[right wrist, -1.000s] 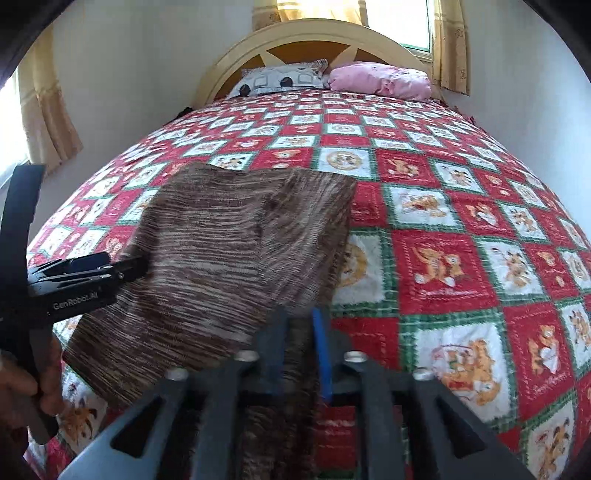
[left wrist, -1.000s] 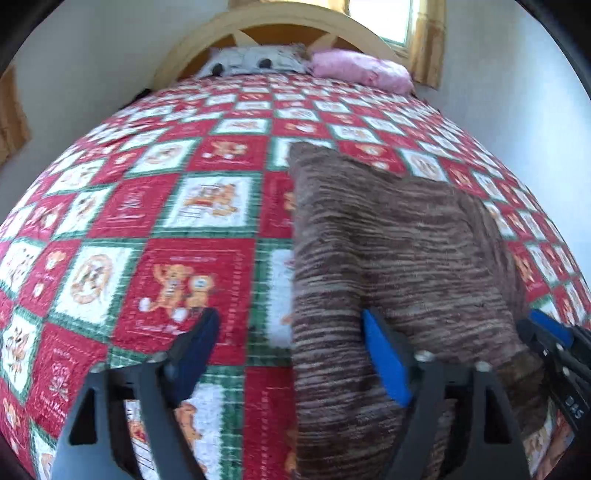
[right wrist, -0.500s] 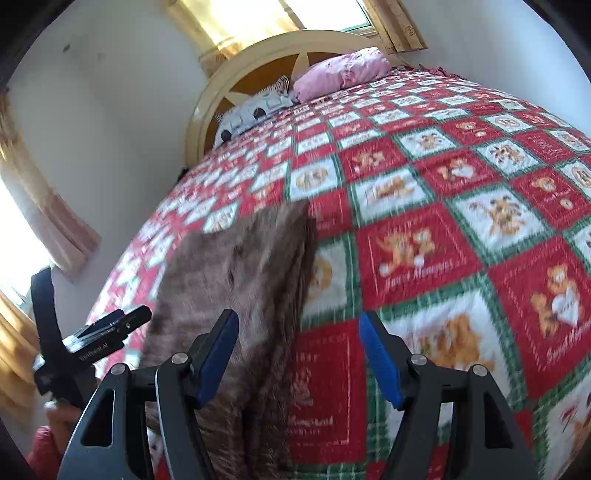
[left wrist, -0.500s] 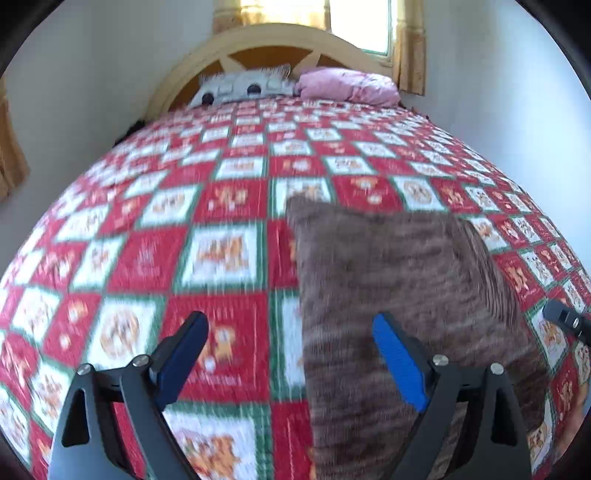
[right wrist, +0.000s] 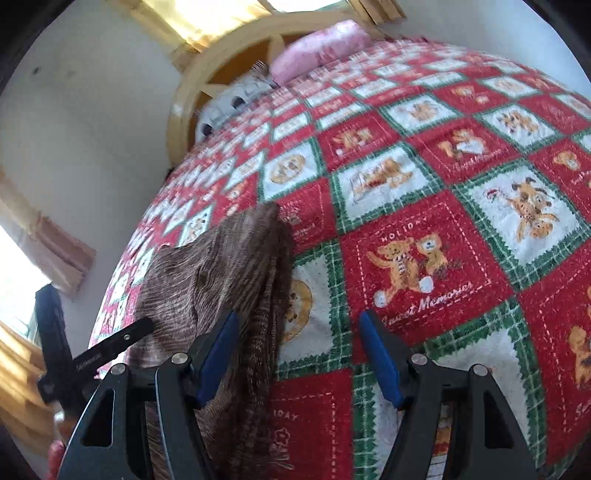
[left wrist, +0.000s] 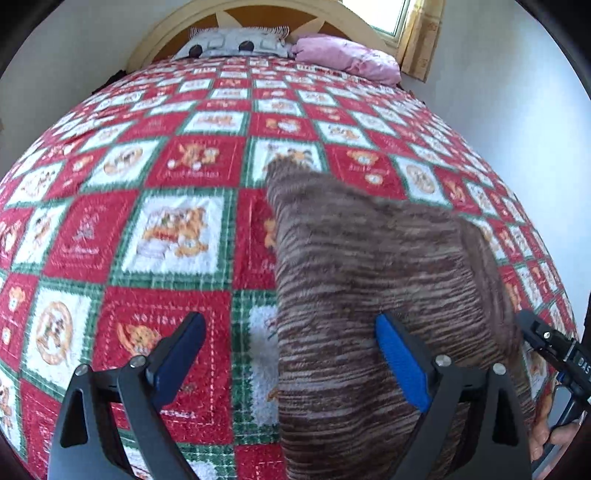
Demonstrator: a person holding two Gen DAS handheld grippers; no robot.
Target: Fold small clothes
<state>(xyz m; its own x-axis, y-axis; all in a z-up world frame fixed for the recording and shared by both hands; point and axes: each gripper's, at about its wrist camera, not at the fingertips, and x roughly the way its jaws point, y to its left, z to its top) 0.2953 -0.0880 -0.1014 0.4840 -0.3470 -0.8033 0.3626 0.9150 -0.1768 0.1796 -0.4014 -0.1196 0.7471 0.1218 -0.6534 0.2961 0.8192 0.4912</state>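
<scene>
Nearest the left wrist camera, the left hand-held gripper (left wrist: 288, 354) stands apart over a folded brown striped garment (left wrist: 369, 277) on the bed quilt (left wrist: 177, 236). Only the right view shows the right hand-held gripper (right wrist: 295, 354), jaws apart and empty after just opening, with the garment's folded edge beside its left finger. Farther off, a pink pillow (left wrist: 347, 59) lies by the headboard (left wrist: 155, 40).

Daylight from the window (right wrist: 295, 3) behind the headboard (left wrist: 258, 14) makes my views bright, with glare there. The fisheye bends the bed (left wrist: 184, 147) and darkens the corners. The bedspread near the headboard looks blurred.
</scene>
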